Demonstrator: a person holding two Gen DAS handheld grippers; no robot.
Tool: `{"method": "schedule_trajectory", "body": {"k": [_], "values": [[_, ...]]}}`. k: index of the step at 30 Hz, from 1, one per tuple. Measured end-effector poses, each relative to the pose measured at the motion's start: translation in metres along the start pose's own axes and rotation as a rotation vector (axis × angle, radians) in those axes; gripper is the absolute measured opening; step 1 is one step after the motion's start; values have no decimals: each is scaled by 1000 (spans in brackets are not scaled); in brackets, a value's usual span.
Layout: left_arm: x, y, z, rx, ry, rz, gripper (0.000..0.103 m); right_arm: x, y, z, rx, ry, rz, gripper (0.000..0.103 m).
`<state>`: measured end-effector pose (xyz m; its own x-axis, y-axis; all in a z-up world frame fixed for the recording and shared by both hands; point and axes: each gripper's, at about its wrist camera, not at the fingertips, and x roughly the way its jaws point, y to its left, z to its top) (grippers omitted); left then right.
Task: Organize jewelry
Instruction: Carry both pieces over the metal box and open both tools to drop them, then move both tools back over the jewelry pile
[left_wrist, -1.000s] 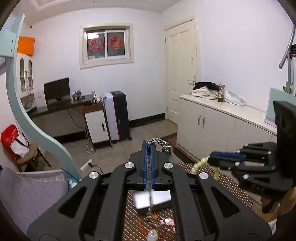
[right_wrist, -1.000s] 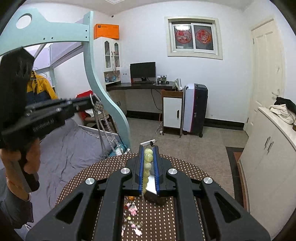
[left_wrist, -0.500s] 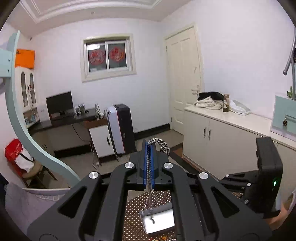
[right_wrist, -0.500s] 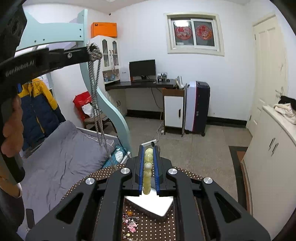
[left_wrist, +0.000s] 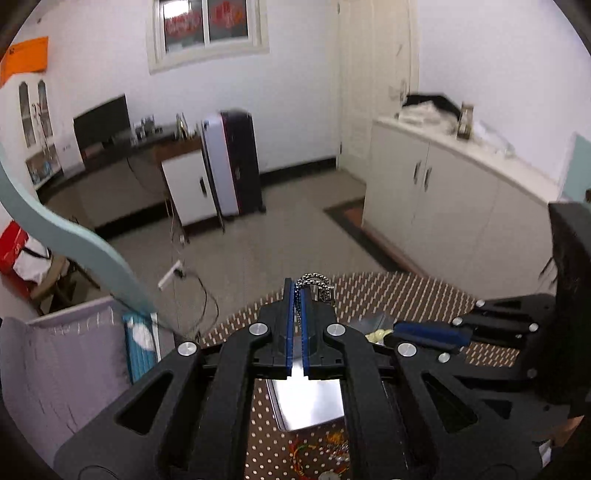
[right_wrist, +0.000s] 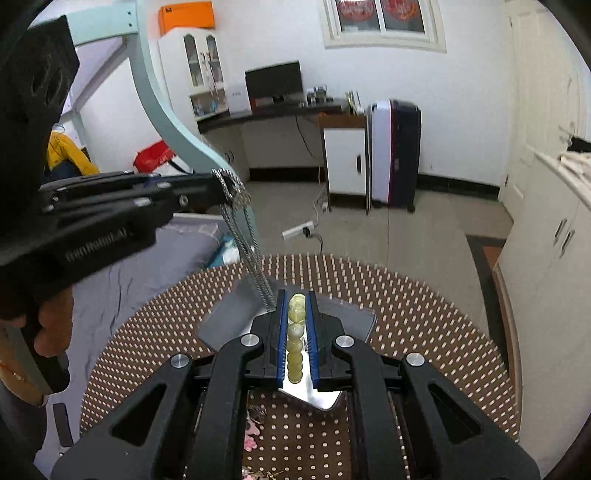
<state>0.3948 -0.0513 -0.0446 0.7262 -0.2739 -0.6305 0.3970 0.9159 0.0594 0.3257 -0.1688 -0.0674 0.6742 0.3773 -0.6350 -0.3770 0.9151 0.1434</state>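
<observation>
Left gripper is clamped on a chain; right gripper, at its 3 o'clock, pinches beads over the tray.

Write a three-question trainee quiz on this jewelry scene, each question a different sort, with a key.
1. True or false: the left gripper is shut on the silver chain.
2. Multiple choice: what sits between the fingers of the right gripper?
A. a red thread bracelet
B. a strand of pale yellow-green beads
C. nothing
3. Fill in: the chain's lower end hangs over the shiny metal ____ on the dotted table mat.

Key
1. True: it is pinched at the fingertips and dangles below them.
2. B.
3. Tray.
</observation>
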Motion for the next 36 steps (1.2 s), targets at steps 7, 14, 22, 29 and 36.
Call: {"method": "schedule_trajectory", "body": {"k": [7, 14, 22, 29, 36], "values": [[40, -3, -42, 8, 128, -3, 3, 23, -7, -26, 26, 63, -2, 8], [56, -7, -65, 29, 217, -17, 4, 24, -12, -31, 52, 66, -2, 15], [32, -6, -70, 1, 163, -22, 61, -4, -8, -28, 48, 4, -39, 37], [-18, -10, -87, 13, 87, -7, 61, -46, 7, -51, 17, -48, -60, 37], [-51, -23, -142, 16, 70, -25, 61, -69, 26, -97, -5, -19, -67, 37]]}}
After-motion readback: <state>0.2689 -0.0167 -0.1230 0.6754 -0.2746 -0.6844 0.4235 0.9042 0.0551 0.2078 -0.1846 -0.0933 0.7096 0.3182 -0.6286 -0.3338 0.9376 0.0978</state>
